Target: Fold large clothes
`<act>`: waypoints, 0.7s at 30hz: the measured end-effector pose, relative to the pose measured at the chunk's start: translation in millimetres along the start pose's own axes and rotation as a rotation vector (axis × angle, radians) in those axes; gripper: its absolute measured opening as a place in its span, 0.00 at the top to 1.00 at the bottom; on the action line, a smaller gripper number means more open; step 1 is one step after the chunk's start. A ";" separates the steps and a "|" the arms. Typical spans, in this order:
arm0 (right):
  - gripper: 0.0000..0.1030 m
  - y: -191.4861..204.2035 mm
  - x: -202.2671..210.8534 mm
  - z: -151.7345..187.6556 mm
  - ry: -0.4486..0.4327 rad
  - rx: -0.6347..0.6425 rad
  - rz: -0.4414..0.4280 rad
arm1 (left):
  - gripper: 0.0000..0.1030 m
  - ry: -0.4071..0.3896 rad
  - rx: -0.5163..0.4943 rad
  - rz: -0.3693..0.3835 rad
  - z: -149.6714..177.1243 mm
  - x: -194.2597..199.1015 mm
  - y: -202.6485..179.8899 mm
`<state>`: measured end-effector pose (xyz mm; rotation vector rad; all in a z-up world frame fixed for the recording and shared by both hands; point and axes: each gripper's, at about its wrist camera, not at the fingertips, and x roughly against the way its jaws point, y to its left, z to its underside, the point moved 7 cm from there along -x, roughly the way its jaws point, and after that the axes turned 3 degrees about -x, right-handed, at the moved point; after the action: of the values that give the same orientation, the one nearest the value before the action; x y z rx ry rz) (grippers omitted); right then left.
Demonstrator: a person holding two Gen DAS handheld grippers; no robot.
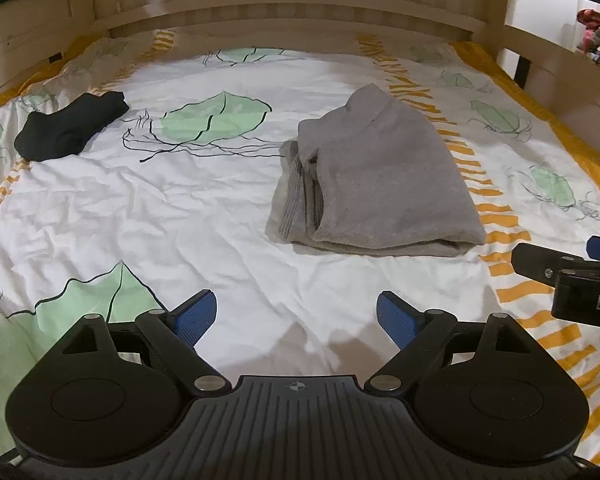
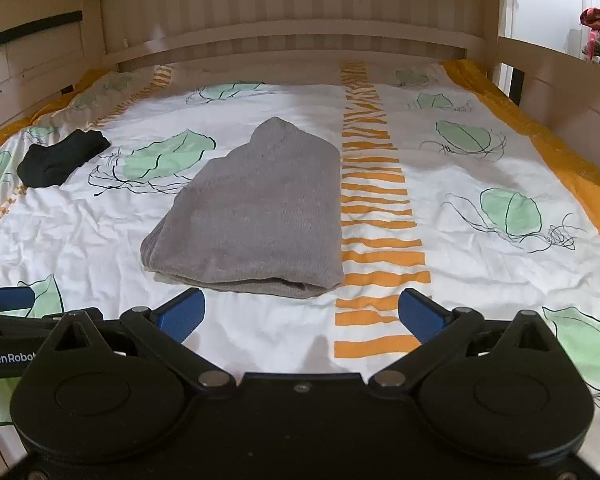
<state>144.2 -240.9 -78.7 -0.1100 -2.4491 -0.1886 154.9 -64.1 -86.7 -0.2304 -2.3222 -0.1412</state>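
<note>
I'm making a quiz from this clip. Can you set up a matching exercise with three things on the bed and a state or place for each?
Things:
1. grey garment
2. black garment
3. left gripper

States:
A. open, holding nothing
B. folded, mid-bed beside the orange stripes
C. bunched up near the far left edge

Pairs: 1-B, 2-C, 3-A

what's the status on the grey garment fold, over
Left hand-held gripper open, empty; right hand-held gripper open, empty. Grey garment folded on the bed sheet. Black cloth off to its left, clear.
</note>
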 end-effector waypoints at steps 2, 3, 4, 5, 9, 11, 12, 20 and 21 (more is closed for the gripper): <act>0.00 0.0 -0.4 0.0 0.002 -0.003 -0.001 | 0.15 0.003 0.000 0.000 0.1 -0.8 -0.1; 0.00 -0.2 -0.6 0.0 0.003 -0.006 -0.002 | 0.15 0.005 -0.001 -0.002 0.1 -1.2 -0.1; 0.00 -0.3 -0.9 0.2 0.004 -0.007 -0.002 | 0.15 0.006 -0.002 -0.002 0.2 -1.5 0.1; 0.00 -0.4 -1.2 0.5 0.006 -0.008 -0.001 | 0.15 0.007 -0.002 -0.002 -0.1 -2.1 0.2; 0.00 -0.3 -2.7 1.3 0.012 -0.011 -0.003 | 0.15 0.009 -0.003 -0.002 0.1 -2.3 0.5; 0.00 -0.4 -3.9 1.8 0.015 -0.014 -0.005 | 0.15 0.010 -0.004 -0.002 0.3 -2.5 0.1; 0.00 -0.5 -4.7 1.8 0.017 -0.015 -0.006 | 0.15 0.011 -0.004 -0.002 0.4 -2.6 -0.1; 0.00 -0.4 -7.3 2.8 0.024 -0.017 -0.011 | 0.15 0.020 -0.006 0.001 0.7 -6.1 -0.3; 0.00 -0.3 -8.0 2.9 0.026 -0.016 -0.011 | 0.15 0.021 -0.007 0.001 0.8 -6.4 -0.4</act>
<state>148.5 -241.0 -86.0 -0.1003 -2.4236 -0.2138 158.5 -65.2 -91.9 -0.2326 -2.3009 -0.1503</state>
